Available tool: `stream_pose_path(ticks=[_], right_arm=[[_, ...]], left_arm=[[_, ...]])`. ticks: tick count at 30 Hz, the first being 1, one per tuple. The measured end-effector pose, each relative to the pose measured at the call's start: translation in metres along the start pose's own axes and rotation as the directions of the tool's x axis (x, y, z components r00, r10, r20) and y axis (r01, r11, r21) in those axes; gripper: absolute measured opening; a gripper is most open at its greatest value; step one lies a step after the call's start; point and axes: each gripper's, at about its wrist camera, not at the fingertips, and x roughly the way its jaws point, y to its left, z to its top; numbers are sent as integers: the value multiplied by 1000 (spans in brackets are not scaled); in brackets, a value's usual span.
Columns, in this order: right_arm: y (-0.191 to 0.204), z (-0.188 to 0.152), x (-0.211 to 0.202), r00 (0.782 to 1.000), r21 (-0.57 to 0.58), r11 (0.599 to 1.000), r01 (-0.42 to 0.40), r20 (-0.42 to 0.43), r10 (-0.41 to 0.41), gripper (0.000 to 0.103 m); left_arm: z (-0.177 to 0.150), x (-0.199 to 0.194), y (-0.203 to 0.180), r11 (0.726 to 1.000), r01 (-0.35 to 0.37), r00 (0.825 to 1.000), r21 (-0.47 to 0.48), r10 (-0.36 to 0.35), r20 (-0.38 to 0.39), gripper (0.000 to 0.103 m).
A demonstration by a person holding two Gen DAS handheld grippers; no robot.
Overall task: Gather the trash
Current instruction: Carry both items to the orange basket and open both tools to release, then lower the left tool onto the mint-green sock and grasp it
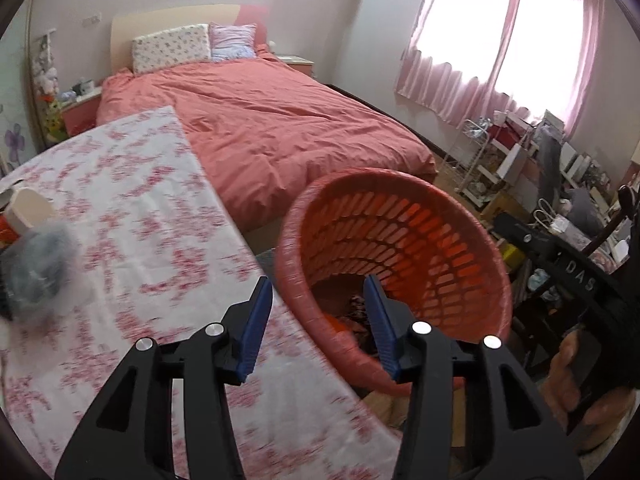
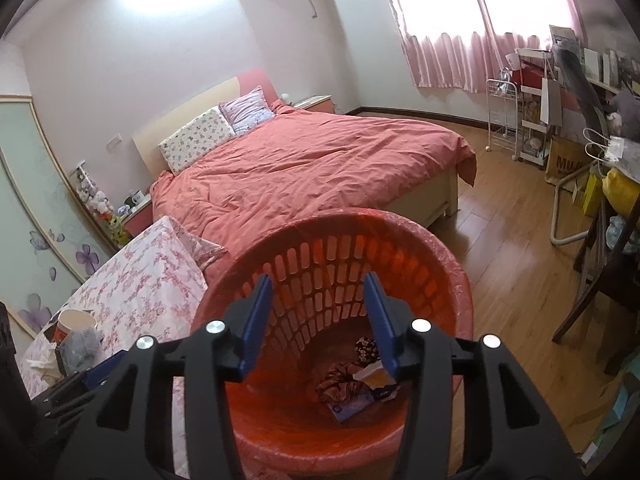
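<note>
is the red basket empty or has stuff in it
Not empty. The right wrist view shows the red basket holding crumpled wrappers and paper scraps on its bottom, far below the rim.

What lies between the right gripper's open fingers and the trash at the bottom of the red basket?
Nothing: in the right wrist view the right gripper hangs open and empty over the red basket, with only bare slatted wall above the trash.
</note>
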Motion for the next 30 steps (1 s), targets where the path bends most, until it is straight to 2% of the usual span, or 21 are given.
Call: stream_pose_path(ticks=[10,17,20,21,26,28,30], right_arm=[[44,-7,-16,999,-77,996,-48,-19,46,47],[87,-20,-25,994,-143,984,-107,-49,101,48],[110,-31,-26,989,-179,974,-137,-74,126,49],[116,-34,-26,988,-188,971,-146,-81,133,49],[157,-58,-28,975,-240,949,-203,-134,175,49],[172,-66,-30,970,-260,939,-223,-152,188,49],[184,-74,-31,966,-279,930,-239,-167,198,49]], left_arm=[[-16,-32,44,995,-88,996,-56,89,24,48],[-31,-64,92,978,-164,984,-127,171,51,51],[-41,-81,121,962,-212,973,-172,225,58,53],[-45,-87,132,954,-232,967,-189,247,58,57],[-66,-117,189,900,-331,932,-285,359,51,67],[-73,-123,210,881,-350,924,-319,381,38,77],[-79,-125,223,869,-365,919,-335,394,20,80]])
